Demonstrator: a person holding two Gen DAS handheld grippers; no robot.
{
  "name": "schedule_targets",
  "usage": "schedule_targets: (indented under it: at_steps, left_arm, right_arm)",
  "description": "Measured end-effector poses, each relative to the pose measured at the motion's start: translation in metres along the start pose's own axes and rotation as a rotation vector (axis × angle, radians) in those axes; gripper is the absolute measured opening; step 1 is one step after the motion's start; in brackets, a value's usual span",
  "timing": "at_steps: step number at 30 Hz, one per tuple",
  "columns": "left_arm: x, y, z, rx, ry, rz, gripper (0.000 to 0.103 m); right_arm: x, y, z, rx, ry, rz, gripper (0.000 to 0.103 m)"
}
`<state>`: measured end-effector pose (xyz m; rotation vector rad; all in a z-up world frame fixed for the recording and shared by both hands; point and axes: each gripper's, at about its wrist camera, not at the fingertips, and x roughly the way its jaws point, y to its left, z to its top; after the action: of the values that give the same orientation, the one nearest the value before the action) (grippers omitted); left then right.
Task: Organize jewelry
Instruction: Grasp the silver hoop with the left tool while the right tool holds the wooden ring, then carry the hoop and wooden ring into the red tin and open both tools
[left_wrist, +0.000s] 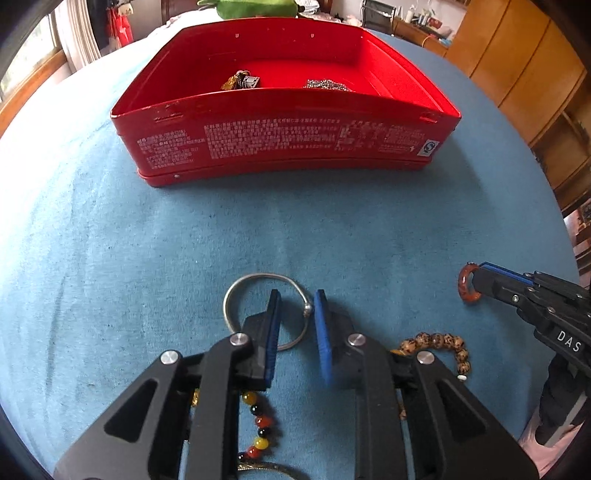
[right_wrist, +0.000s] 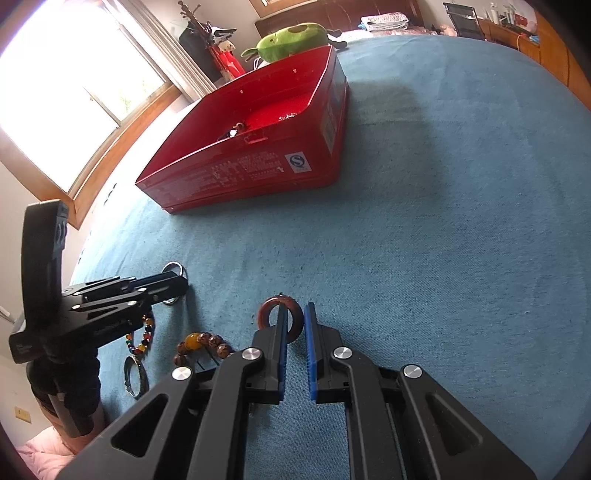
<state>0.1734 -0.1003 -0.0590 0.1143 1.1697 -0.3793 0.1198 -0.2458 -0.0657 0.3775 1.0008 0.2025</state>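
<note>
A silver bangle (left_wrist: 236, 295) lies on the blue cloth; my left gripper (left_wrist: 295, 299) is open and straddles its right side, the rim between the fingers. A red-brown ring (right_wrist: 295, 317) lies under my right gripper (right_wrist: 295, 314), open, with the ring's right side between the fingers; the ring also shows in the left wrist view (left_wrist: 466, 282). The red tin box (left_wrist: 284, 110) stands beyond, holding a dark charm piece (left_wrist: 242, 81) and a silver chain (left_wrist: 325, 85).
A brown bead bracelet (left_wrist: 443, 343), a multicoloured bead string (left_wrist: 258, 424) and a dark band (right_wrist: 135, 376) lie near the grippers. A green plush toy (right_wrist: 291, 38) sits behind the box. Wooden cabinets (left_wrist: 517, 74) stand on the right.
</note>
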Motion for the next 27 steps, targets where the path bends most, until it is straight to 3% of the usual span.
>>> schedule_targets:
  at_steps: [2, 8, 19, 27]
  left_arm:
    - [0.002, -0.001, 0.001, -0.005, -0.003, 0.0, 0.018]
    - [0.003, -0.007, -0.002, -0.021, -0.019, 0.001, 0.004]
    - [-0.033, 0.016, -0.004, -0.094, -0.11, -0.054, 0.004]
    - [-0.074, 0.023, -0.005, -0.089, -0.189, -0.045, 0.004]
  right_arm:
    - [0.001, -0.001, 0.0, 0.002, 0.001, 0.001, 0.008]
    - [0.002, -0.001, 0.001, 0.003, 0.001, 0.004, 0.008]
    - [-0.014, 0.01, 0.005, -0.018, -0.037, 0.03, 0.008]
    - [-0.02, 0.022, 0.017, -0.044, -0.049, 0.045, 0.008]
